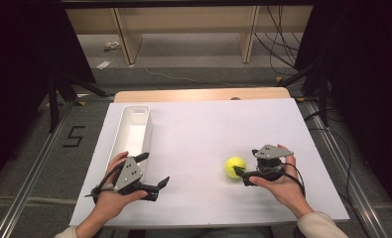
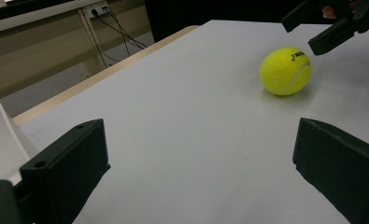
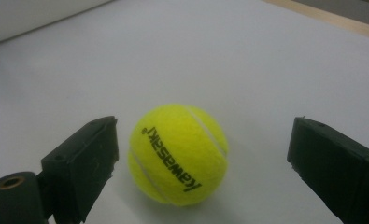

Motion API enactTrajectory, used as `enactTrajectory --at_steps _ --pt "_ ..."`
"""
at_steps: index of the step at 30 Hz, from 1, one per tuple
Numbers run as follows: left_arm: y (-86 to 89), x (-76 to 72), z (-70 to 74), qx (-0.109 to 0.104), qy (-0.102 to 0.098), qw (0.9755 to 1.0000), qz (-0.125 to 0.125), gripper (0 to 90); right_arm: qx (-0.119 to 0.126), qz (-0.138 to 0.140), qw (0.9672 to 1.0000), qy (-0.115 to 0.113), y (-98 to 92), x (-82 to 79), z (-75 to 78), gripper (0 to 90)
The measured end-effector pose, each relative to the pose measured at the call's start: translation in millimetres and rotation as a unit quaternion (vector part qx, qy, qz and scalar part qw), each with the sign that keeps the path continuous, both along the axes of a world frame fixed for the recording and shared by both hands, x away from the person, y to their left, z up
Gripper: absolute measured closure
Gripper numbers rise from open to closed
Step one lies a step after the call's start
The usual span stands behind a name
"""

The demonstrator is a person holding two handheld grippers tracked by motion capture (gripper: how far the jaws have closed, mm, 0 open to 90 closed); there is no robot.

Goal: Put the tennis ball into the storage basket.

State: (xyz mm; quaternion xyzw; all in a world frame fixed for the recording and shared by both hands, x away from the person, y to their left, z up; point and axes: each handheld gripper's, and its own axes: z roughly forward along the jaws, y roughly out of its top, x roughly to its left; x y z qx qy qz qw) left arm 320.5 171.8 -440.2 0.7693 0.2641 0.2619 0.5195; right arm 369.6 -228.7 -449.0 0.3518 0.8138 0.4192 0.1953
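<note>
A yellow tennis ball (image 1: pixel 234 167) lies on the white table cover, right of centre near the front. My right gripper (image 1: pixel 246 165) is open just right of it, held in a hand. In the right gripper view the ball (image 3: pixel 178 154) sits between the two black jaws, nearer the left one and apart from both. My left gripper (image 1: pixel 156 168) is open at the front left, with nothing between its fingers. In the left gripper view the ball (image 2: pixel 285 71) lies ahead to the right, with the right gripper (image 2: pixel 327 28) just beyond it.
A long white tray (image 1: pixel 119 134) stands along the left side of the cover, beside my left hand; its corner (image 2: pixel 0 135) shows in the left gripper view. The wooden table edge (image 1: pixel 198 94) runs along the back. Cables and shelving lie on the floor beyond.
</note>
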Motion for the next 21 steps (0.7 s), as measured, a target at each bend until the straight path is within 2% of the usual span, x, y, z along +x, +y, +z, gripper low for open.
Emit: enactTrajectory --at_steps 10,16,21 --pt "0.3 -0.2 0.3 0.001 -0.001 1.0 0.001 2.8 -0.011 0.012 0.9997 0.018 12.0 9.6 -8.1 9.6" --pt "0.6 -0.1 0.6 -0.001 -0.001 1.0 0.002 2.9 -0.032 0.026 0.9985 0.035 20.9 13.4 -15.0 10.1" --pt "0.3 -0.2 0.0 0.0 0.001 1.0 0.0 2.9 -0.04 0.027 0.998 0.041 26.0 16.5 -18.6 11.2"
